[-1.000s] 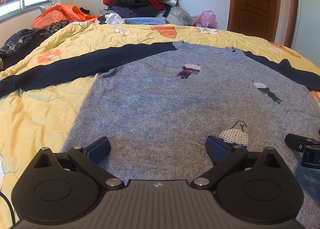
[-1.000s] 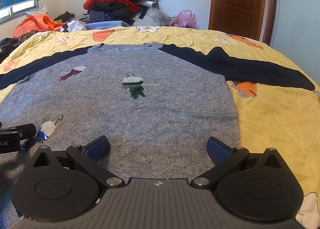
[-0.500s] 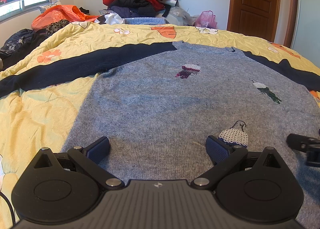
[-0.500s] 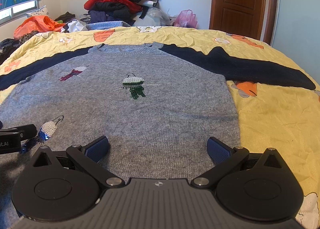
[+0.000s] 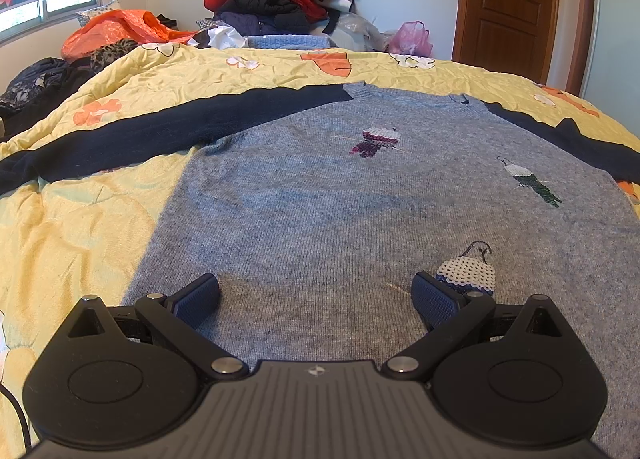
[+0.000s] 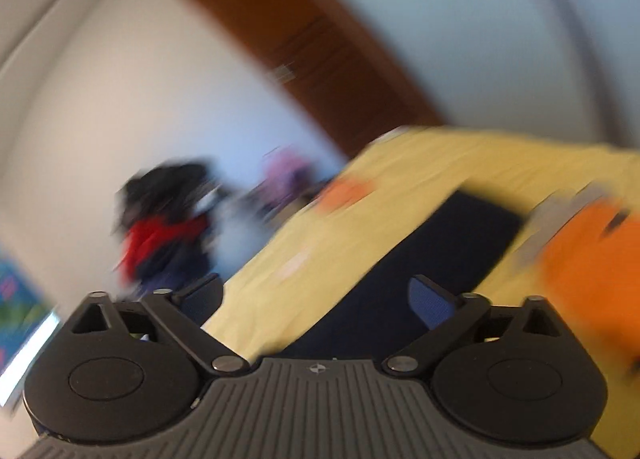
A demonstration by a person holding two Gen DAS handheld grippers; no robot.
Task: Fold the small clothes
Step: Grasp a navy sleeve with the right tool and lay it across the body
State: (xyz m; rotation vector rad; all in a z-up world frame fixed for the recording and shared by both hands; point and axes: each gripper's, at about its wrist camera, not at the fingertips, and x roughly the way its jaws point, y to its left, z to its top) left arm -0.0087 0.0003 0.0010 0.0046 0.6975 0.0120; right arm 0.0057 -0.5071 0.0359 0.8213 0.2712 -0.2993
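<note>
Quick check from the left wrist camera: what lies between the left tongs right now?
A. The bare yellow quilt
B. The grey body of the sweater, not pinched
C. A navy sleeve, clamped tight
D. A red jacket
B: the left tongs stand wide open, with only the grey sweater body lying flat between the pads; its navy sleeve lies far ahead on the yellow quilt.

Left wrist: low, level over sweater [image 5: 360, 211]; right wrist: tilted, blurred.
</note>
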